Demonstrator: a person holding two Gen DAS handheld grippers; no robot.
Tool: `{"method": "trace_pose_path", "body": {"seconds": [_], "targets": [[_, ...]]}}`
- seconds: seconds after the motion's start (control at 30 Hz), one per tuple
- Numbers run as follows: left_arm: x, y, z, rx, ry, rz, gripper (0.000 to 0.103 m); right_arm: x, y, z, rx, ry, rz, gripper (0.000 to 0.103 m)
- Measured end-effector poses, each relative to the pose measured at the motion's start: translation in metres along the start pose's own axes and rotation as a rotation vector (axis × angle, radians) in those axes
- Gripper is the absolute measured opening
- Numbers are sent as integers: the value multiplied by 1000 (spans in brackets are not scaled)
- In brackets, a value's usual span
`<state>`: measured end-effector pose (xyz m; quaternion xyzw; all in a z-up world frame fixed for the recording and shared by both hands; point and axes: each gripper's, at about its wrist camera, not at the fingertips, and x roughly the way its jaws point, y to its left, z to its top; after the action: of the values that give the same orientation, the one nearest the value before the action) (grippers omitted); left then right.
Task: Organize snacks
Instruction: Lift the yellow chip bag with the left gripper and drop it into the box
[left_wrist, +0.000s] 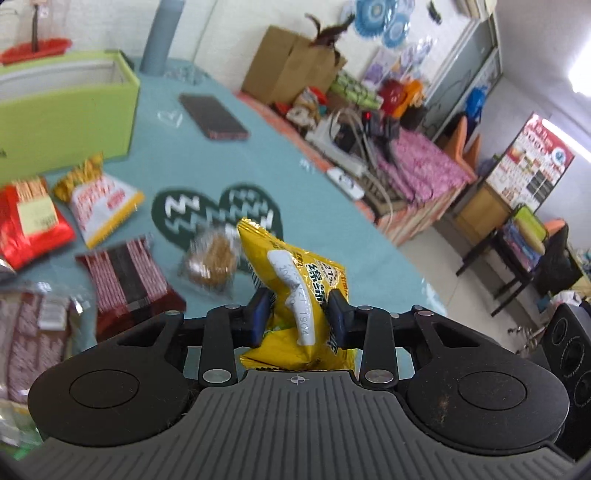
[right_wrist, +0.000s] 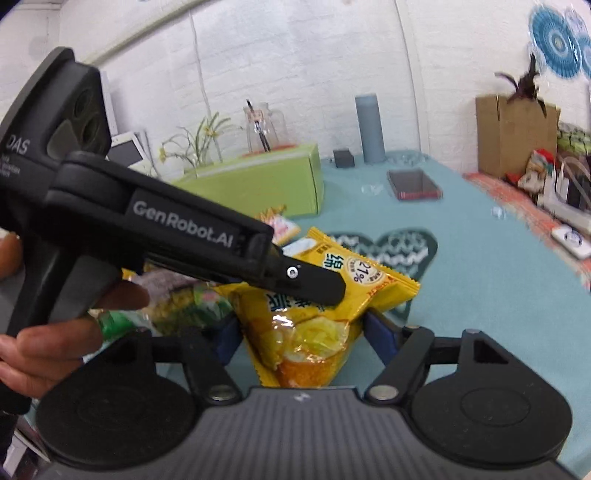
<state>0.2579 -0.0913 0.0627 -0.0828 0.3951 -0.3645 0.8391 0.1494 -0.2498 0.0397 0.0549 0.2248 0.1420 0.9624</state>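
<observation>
My left gripper (left_wrist: 297, 314) is shut on a yellow snack bag (left_wrist: 295, 280) and holds it above the teal table (left_wrist: 207, 166). In the right wrist view the same yellow bag (right_wrist: 314, 325) hangs between the blue pads of my right gripper (right_wrist: 301, 332), whose jaws stand wide apart around it; the left gripper (right_wrist: 317, 286) pinches it from above. Other snacks lie at left: a red pack (left_wrist: 27, 225), a white and yellow pack (left_wrist: 101, 203), a dark red striped pack (left_wrist: 129, 280), a round cookie pack (left_wrist: 212, 262). A green box (left_wrist: 66, 114) stands behind them.
A phone (left_wrist: 212, 116) and a grey bottle (left_wrist: 160, 37) are on the far table. A cardboard box (left_wrist: 288, 62) and cluttered bench stand to the right. The table edge runs diagonally at right, floor beyond. More packs lie at lower left (left_wrist: 29, 332).
</observation>
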Motion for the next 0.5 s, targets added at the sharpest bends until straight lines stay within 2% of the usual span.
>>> {"method": "trace_pose_path", "body": {"seconds": [0.1,0.23,0.37,0.5], "targets": [[-16,12,23,2,-61,32,13,18,10,27,-42,-24,39,79],[-39,54,66,-27,-143,124,14,75,36,77,-135,-34,128,79],[-65,108,119,-37,-236,241,14,144,74,134,-229,-50,225,79],[-70,170,163,-88,-279,312,14,210,111,176,-322,-28,259,79]]}}
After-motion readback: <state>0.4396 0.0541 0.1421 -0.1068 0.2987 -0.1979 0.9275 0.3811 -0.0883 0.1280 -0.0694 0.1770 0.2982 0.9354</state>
